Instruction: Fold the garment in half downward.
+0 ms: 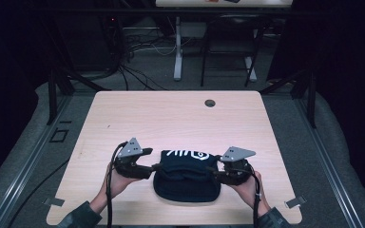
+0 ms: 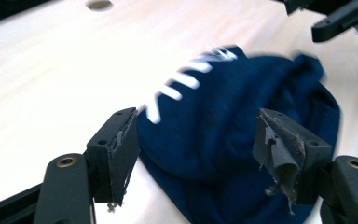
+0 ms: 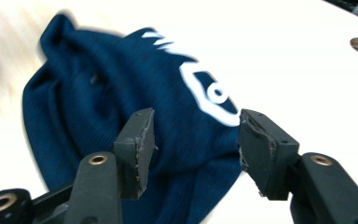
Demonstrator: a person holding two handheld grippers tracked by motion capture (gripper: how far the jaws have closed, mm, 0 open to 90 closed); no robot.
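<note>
Your dark navy knitted cloth piece (image 1: 187,178) lies bunched on the near half of the pale wood-grain table (image 1: 171,114), between your two hands and close to the table's front edge; it sits straight on the bare top, with no box, tray or bag around it. White printed marks run across its far part: slanted strokes and a rounded outline with a ring inside, but you cannot read them as letters in any of the views. Your left gripper (image 2: 193,156) stands wide open, its two black jaws on either side of the cloth's left edge with nothing clamped between them; the worn grey pads (image 2: 279,149) are frayed. Your right gripper (image 3: 193,149) is just as wide apart, jaws over the cloth's right part near the white ring, gripping nothing. From above, each gripper is at its own end of the cloth, just beside it. A round hole (image 1: 210,102) sits near the table's far edge, well apart from the cloth
</note>
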